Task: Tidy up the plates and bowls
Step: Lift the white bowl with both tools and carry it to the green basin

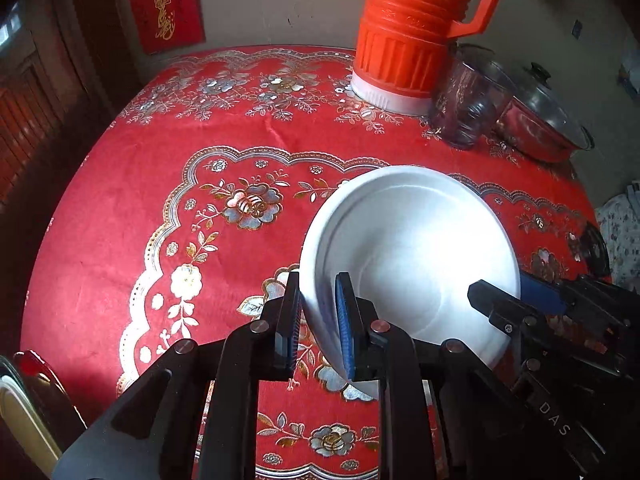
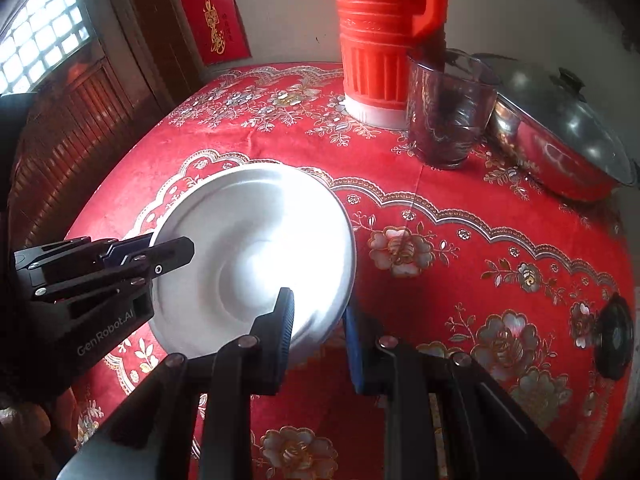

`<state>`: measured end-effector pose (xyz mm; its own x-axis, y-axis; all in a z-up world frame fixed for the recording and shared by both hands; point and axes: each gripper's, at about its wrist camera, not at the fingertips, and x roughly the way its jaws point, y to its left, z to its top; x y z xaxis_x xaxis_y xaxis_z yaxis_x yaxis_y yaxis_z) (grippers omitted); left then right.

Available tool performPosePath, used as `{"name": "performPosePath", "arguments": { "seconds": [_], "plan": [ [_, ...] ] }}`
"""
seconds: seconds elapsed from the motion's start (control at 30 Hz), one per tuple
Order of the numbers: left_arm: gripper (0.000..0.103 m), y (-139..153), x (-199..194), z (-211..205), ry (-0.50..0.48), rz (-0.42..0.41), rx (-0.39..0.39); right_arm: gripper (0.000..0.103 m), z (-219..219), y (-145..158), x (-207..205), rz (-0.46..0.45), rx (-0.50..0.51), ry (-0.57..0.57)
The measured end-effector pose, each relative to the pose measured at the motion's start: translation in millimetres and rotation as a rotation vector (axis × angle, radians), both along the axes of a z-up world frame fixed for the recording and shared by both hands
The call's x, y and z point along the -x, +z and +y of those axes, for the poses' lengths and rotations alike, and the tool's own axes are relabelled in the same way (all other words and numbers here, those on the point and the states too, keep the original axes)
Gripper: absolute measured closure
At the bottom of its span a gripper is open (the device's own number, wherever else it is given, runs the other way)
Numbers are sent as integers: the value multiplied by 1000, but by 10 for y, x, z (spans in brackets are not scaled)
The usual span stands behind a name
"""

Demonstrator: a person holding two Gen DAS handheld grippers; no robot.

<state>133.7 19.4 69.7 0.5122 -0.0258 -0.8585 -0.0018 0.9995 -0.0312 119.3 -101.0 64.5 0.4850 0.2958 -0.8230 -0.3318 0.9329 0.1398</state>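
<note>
In the left view the left gripper (image 1: pixel 318 324) pinches the tilted white plate (image 1: pixel 416 248) over the tablecloth (image 1: pixel 160 160), in the right view the right gripper (image 2: pixel 318 332) straddles its rim, seemingly mid-handover, needing a careful release next.

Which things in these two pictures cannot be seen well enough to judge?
- Orange thermos: top cut off by the frame edge, both views.
- White plate: underside hidden, near rim behind left gripper.
- Dishes at left view's lower-left edge: cut off.
- Dark round object: unidentifiable, near edge.
</note>
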Motion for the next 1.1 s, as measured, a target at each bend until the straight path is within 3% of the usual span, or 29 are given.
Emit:
{"name": "performPosePath", "arguments": {
  "seconds": [0.27, 0.6, 1.1],
  "plan": [
    [87, 4, 391, 123, 2, -20, -1, 76, 168, 41, 438, -18, 2, 29],
    [87, 212, 899, 342, 14, -86, -3, 76, 355, 202, 910, -59, -6, 67],
    [86, 384, 1389, 805, 74, -146, 2, 76, 769, 404, 1299, -114, -6, 154]
  ]
}}
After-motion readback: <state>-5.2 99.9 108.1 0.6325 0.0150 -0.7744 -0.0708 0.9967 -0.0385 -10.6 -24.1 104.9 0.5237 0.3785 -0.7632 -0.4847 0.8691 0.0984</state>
